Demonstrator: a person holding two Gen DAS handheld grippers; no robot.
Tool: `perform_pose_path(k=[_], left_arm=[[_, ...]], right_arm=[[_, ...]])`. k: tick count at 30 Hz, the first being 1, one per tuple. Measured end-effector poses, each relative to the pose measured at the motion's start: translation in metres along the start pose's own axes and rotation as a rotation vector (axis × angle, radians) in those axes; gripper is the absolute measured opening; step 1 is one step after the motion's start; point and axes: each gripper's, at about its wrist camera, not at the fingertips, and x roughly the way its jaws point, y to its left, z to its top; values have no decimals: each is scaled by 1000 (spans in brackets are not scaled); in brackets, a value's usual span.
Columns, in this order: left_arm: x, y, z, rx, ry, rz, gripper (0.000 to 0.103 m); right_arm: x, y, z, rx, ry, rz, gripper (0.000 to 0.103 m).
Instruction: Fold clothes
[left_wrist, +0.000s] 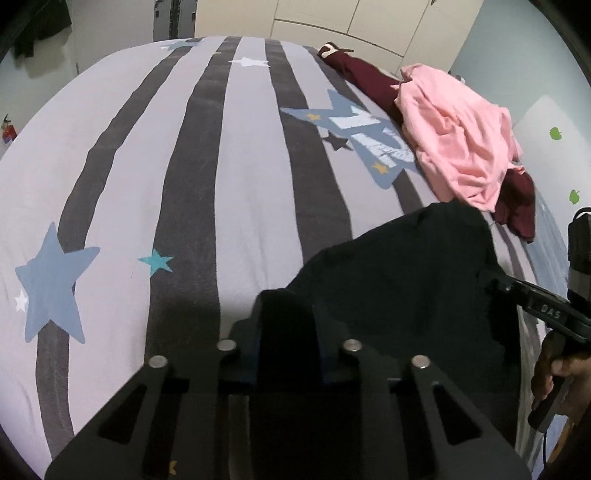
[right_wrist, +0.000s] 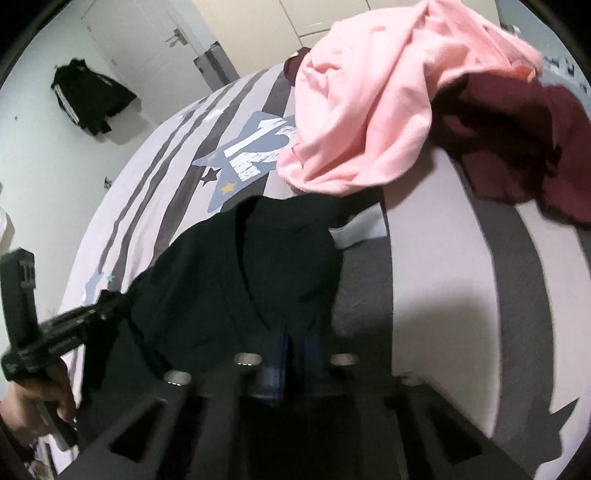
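A black garment (left_wrist: 399, 266) lies bunched on the near side of a bed (left_wrist: 243, 155) covered with a grey-and-lilac striped spread printed with stars. Both grippers have hold of it at one edge.

In the left wrist view, the left gripper (left_wrist: 286, 314) has its jaws closed on a fold of the black cloth, which rises between the fingers and spreads away to the right. At the right side of that view the right gripper (left_wrist: 487, 277) reaches in from the side, its tip buried in the far edge of the same garment; a hand (left_wrist: 561, 384) grips its handle below.

In the right wrist view, the right gripper (right_wrist: 291, 332) is clamped nearly flat on the black garment (right_wrist: 240, 280), with cloth pinched between the blue-padded fingers. The left gripper (right_wrist: 110, 299) enters from the left, its tip at the garment's opposite edge, held by a hand (right_wrist: 37, 402).

Beyond the black garment, just past it, lies a crumpled pink garment (right_wrist: 369, 110), resting partly over a dark red garment (right_wrist: 517, 147). Another dark piece of clothing (right_wrist: 88, 96) hangs on the wall by a door (right_wrist: 147, 48).
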Motion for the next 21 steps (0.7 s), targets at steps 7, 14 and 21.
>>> perform_pose_path(k=[7, 14, 21], left_arm=[[-51, -10, -3, 11, -120, -34, 13], [-142, -22, -45, -32, -244, -81, 13], [-239, -47, -160, -68, -265, -66, 11]], right_arm=[[-48, 14, -3, -57, -102, 49, 5], [-134, 38, -37, -118, -232, 113, 4], [-233, 46, -129, -124, -262, 128, 4]])
